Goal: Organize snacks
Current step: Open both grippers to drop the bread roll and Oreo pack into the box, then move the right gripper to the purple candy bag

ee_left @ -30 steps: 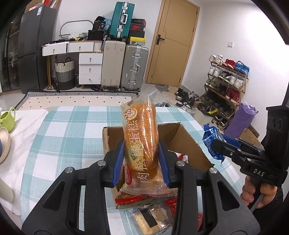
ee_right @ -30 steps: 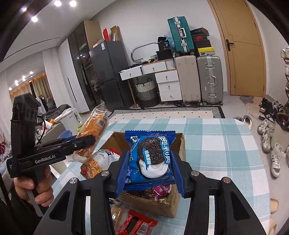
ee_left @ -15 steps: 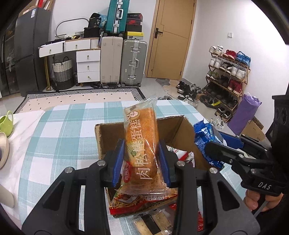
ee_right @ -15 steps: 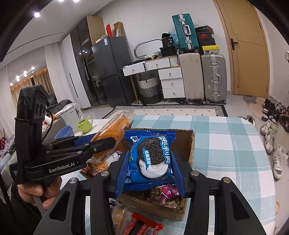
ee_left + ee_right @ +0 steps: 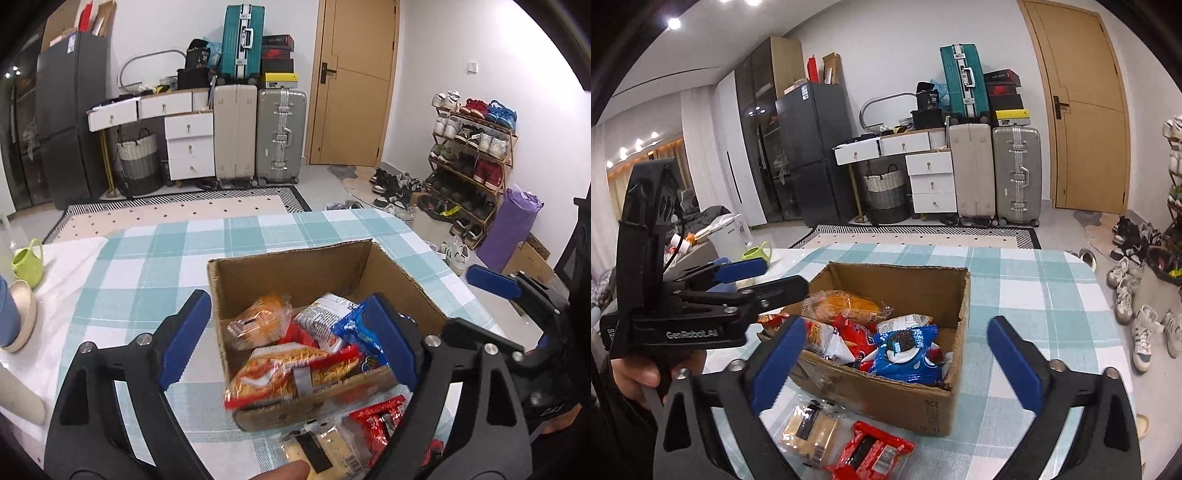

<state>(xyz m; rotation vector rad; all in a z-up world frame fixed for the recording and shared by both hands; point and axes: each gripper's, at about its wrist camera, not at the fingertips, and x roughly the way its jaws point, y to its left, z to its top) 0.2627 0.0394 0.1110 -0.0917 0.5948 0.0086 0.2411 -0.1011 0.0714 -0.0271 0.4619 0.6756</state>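
Both grippers are hovering over a cardboard box point(image 5: 886, 398) on a checked tablecloth point(image 5: 1027, 295), jaws having just been opening and now gaping with nothing between them. The left gripper point(image 5: 288, 332) is standing above the orange cake packet point(image 5: 258, 321) lying inside the box, while the right gripper point(image 5: 897, 354) is framing the blue cookie packet point(image 5: 905, 350) resting among other snacks. Nearer the camera, a cracker packet point(image 5: 809, 432) and a red packet point(image 5: 871, 454) are lying outside the box.
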